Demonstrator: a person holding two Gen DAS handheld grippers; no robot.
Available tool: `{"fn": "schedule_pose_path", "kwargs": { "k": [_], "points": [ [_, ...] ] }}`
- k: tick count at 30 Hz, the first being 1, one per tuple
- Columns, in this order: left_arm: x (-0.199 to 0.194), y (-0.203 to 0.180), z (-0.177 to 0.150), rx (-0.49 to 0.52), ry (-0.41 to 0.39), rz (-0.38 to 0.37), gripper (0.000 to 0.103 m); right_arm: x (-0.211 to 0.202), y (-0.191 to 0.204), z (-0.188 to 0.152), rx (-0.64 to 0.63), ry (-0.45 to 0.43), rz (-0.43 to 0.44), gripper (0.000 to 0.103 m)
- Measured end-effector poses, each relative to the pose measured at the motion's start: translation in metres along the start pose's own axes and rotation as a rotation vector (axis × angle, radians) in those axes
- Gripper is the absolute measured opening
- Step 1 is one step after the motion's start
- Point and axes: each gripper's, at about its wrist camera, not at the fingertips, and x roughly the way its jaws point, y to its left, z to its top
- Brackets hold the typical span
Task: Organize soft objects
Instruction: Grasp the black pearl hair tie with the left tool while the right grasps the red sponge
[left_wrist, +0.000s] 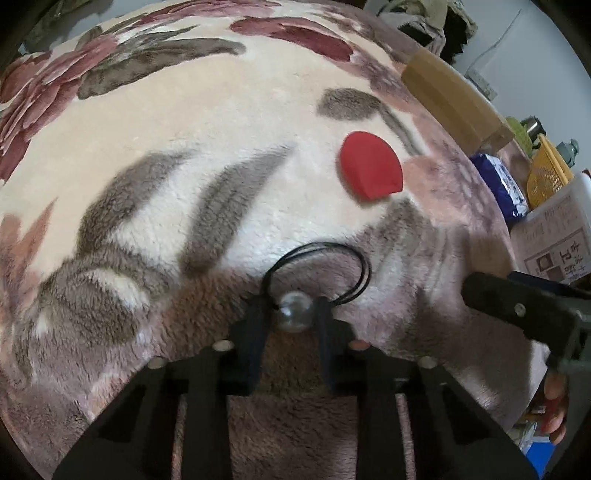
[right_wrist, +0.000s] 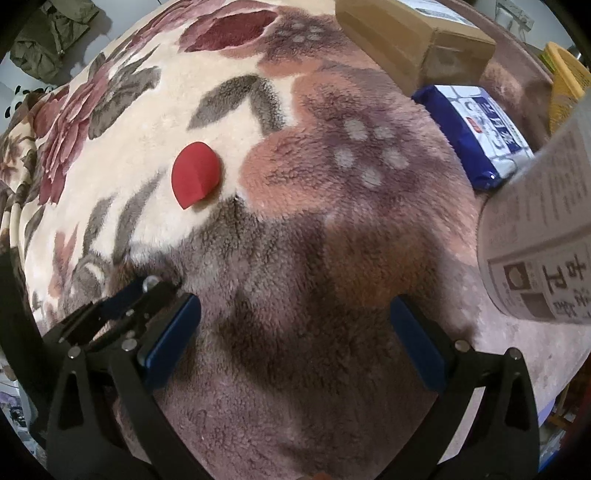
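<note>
My left gripper (left_wrist: 292, 312) is shut on a silver ball (left_wrist: 294, 311) with a thin black cord (left_wrist: 332, 258) that loops over the floral plush blanket (left_wrist: 184, 110). A red folded piece (left_wrist: 370, 170) lies flat on the blanket ahead and to the right of it; it also shows in the right wrist view (right_wrist: 195, 179). My right gripper (right_wrist: 295, 328) is open and empty, low over the blanket (right_wrist: 314, 240). The left gripper's fingers (right_wrist: 122, 299) show at the left of that view. The right gripper shows at the right edge of the left wrist view (left_wrist: 517, 310).
A newspaper-wrapped bundle (right_wrist: 546, 229) stands at the right. A blue packet (right_wrist: 476, 129), a cardboard box (right_wrist: 413, 40) and a yellow basket (right_wrist: 565, 85) lie beyond it. Green clothing (right_wrist: 48, 40) lies at the far left.
</note>
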Motion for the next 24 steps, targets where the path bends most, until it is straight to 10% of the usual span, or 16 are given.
{"fn": "schedule_pose_path", "kwargs": {
  "k": [16, 24],
  "points": [
    [-0.019, 0.061, 0.01, -0.139, -0.049, -0.018, 0.025, 0.026, 0.061, 0.056, -0.135, -0.067, 0.048, 0.101],
    [-0.01, 0.06, 0.012, -0.142, -0.04, -0.041, 0.041, 0.045, 0.077, 0.065, -0.214, -0.034, 0.004, 0.038]
  ]
}}
